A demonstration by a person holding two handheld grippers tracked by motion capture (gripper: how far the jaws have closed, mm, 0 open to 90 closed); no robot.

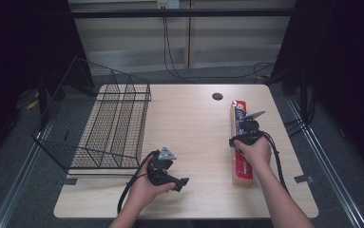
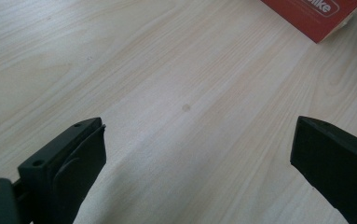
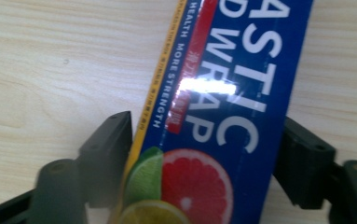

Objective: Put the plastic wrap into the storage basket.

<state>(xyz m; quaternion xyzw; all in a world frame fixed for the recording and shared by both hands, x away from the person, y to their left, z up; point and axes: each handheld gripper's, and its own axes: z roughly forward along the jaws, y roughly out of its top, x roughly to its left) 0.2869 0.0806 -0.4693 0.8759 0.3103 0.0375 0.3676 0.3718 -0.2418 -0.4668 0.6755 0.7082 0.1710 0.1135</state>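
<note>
A long plastic wrap box (image 1: 242, 170), red and blue with citrus pictures, lies lengthwise on the right side of the wooden table (image 1: 194, 128). My right gripper (image 1: 240, 141) points down over its middle. In the right gripper view both black jaws sit against the two long sides of the box (image 3: 241, 70), so the gripper (image 3: 204, 140) is shut on it. My left gripper (image 1: 183, 182) is held low near the front of the table, left of the box. Its jaws stand wide open (image 2: 197, 135) over bare wood, and a red corner of the box (image 2: 316, 14) lies farther off.
A black wire basket (image 1: 113, 123) with a raised mesh lid takes up the left side of the table and overhangs its left edge. A round cable hole (image 1: 217, 96) sits near the far edge. Light wood shows between the basket and the box.
</note>
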